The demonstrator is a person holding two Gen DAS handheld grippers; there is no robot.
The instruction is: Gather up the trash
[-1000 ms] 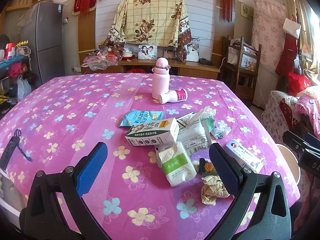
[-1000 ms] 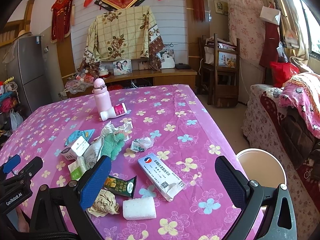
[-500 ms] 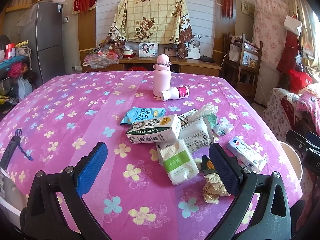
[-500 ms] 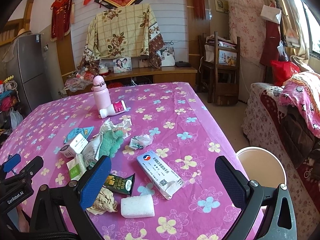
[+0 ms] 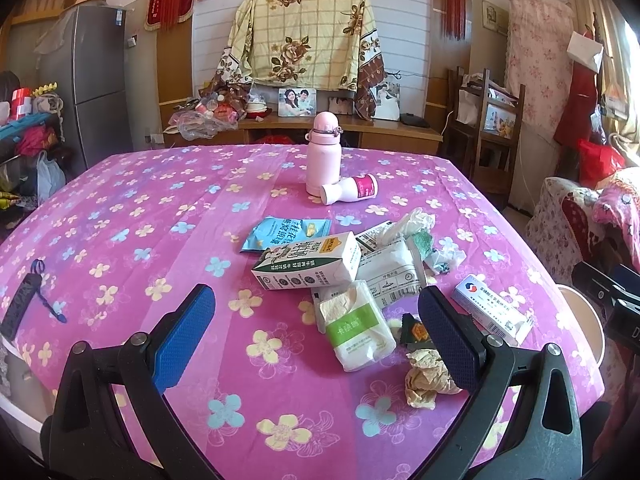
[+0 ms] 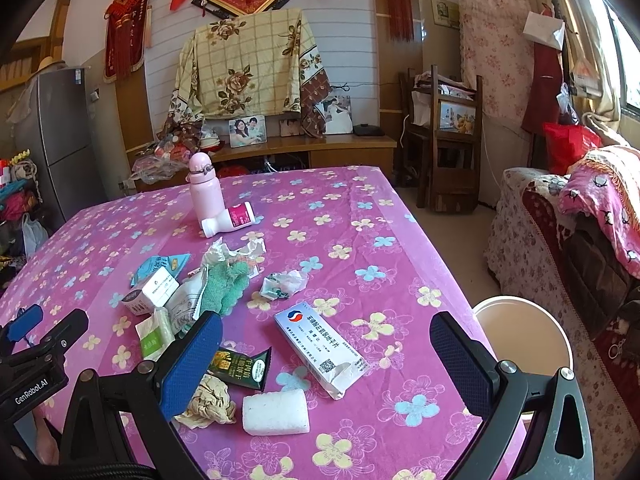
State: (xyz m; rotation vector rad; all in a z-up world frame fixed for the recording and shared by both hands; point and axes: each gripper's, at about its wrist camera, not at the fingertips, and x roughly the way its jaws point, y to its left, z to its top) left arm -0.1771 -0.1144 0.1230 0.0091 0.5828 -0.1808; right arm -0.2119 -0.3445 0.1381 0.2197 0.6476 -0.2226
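Both your grippers have drifted slightly back from the litter over the last second, so nothing is collected yet. Your left gripper and right gripper hang with jaws spread wide and empty. The trash sits around the milk carton on the worktop: tissue pack just before it, medicine box toward the bin.
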